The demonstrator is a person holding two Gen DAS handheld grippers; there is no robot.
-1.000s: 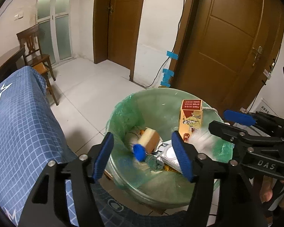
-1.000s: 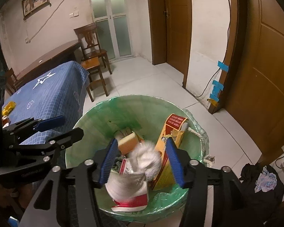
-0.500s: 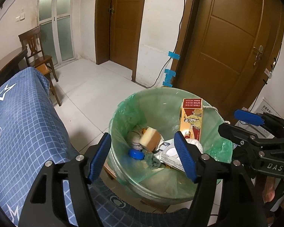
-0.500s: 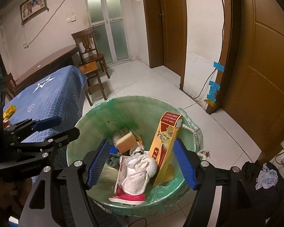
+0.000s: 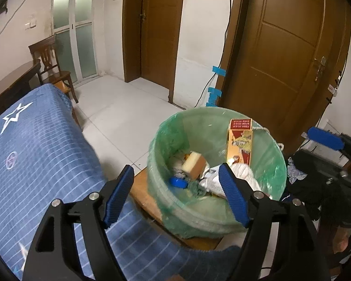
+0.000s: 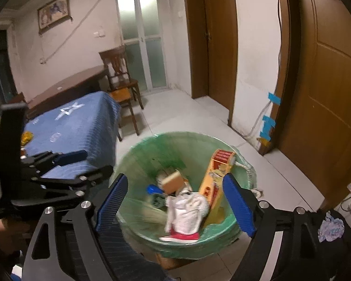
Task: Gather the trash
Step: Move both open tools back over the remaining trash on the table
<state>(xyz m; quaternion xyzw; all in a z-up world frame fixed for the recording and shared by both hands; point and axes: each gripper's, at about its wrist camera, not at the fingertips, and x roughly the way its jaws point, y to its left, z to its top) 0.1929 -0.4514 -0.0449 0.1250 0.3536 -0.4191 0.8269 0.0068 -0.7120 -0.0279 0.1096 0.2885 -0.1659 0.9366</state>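
Carton (image 5: 239,141), sponge (image 5: 194,164) and cloth (image 6: 187,210) lie in the bin (image 5: 213,213); table (image 5: 35,154) left of it.

Thin translucent green plastic bin liner (image 5: 266,164), matt cardboard carton (image 5: 239,140), glossy wooden door (image 5: 285,53), woven blue tablecloth (image 5: 35,149)

White tiled floor (image 5: 119,117), wooden doors (image 5: 287,46), chair (image 6: 121,75)

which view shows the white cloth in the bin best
The right wrist view: the white cloth lies in plain sight between the gripper fingers, draped over a red and white pack in the green-lined bin, though a little blurred. In the left wrist view the left gripper's finger covers part of it, leaving only a small patch.
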